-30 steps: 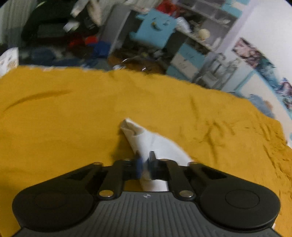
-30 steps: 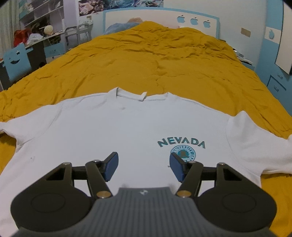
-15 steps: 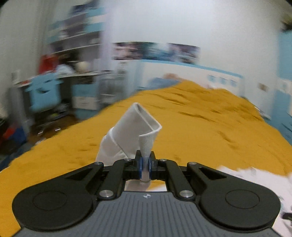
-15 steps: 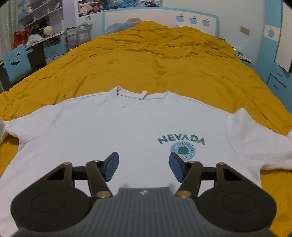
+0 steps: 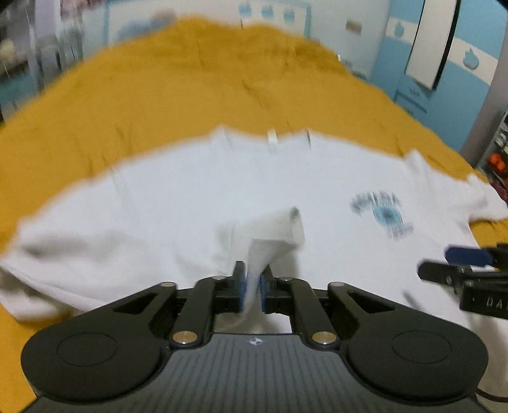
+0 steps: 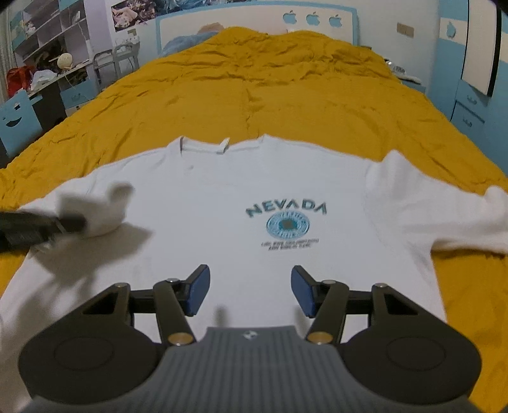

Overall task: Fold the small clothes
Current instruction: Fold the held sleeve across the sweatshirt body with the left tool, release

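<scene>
A white T-shirt (image 6: 254, 178) with a teal NEVADA print (image 6: 285, 208) lies face up on the yellow bedspread (image 6: 254, 79), collar away from me. My left gripper (image 5: 252, 287) is shut on the shirt's left sleeve (image 5: 276, 225) and holds it lifted over the shirt's body; it shows in the right wrist view (image 6: 63, 222) at the left, blurred. My right gripper (image 6: 250, 290) is open and empty, hovering above the shirt's lower middle; it also shows in the left wrist view (image 5: 466, 263). The right sleeve (image 6: 444, 209) lies flat.
The bed's headboard (image 6: 254, 19) stands at the far end. A desk with shelves and a blue chair (image 6: 19, 120) is at the left. A blue cabinet (image 6: 470, 104) stands at the right.
My left gripper has swung right with the sleeve, lifting it off the bedspread and carrying it over the shirt's body. My right gripper has stayed open and nearly still.
</scene>
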